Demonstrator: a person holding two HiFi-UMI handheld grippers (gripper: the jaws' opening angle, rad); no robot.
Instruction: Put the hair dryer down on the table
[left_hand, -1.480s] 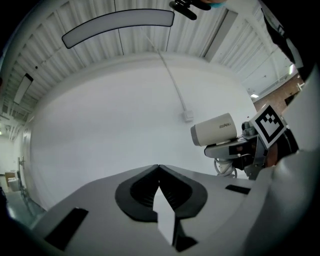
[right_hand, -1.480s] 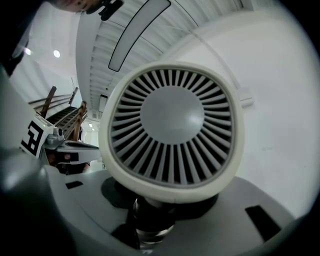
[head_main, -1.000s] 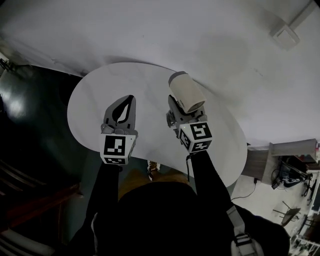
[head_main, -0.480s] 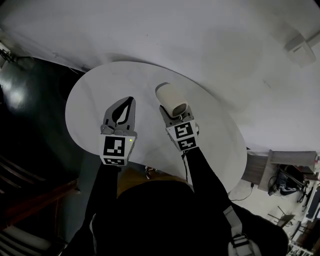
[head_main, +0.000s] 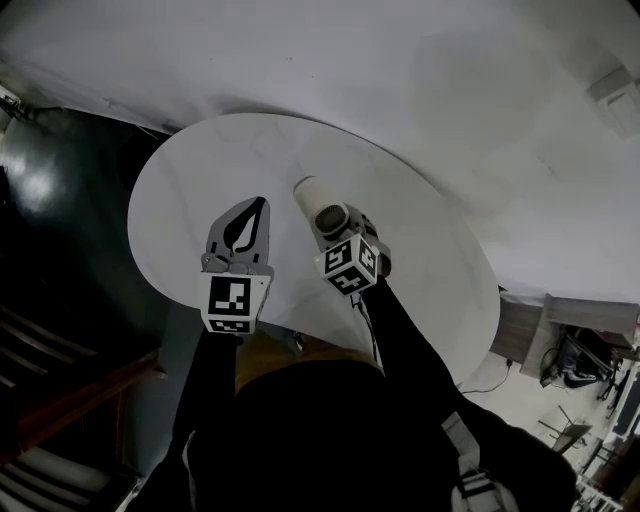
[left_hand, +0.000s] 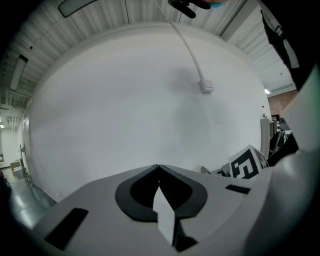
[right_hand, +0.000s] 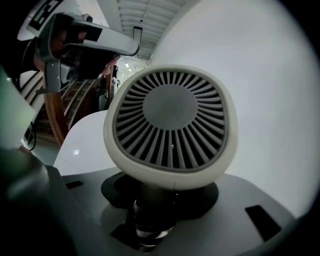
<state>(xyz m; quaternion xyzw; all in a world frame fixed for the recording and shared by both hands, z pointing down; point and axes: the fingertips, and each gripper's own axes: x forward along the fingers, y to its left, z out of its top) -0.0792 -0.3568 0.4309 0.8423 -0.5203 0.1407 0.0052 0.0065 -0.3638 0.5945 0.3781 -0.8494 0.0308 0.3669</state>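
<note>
A cream hair dryer (head_main: 312, 194) with a grey rear grille (right_hand: 170, 125) hangs low over the round white table (head_main: 190, 190). Its barrel points away from me. My right gripper (head_main: 330, 228) is shut on the dryer's handle (right_hand: 150, 207), which stands between the jaws below the grille. My left gripper (head_main: 260, 203) hovers just left of the dryer with its jaws shut and nothing between them. In the left gripper view the left gripper's (left_hand: 158, 167) tips meet, and the right gripper's marker cube (left_hand: 246, 168) shows at the right.
The table stands against a white wall (head_main: 420, 70) that carries a small box (left_hand: 206, 86) on a cable. Dark floor (head_main: 60, 180) lies to the left, wooden furniture (right_hand: 55, 115) near the table's edge, and clutter (head_main: 590, 360) at the lower right.
My right gripper has come down and to the left with the hair dryer and tipped forward, so the barrel now lies lower over the table. The left gripper has hardly shifted.
</note>
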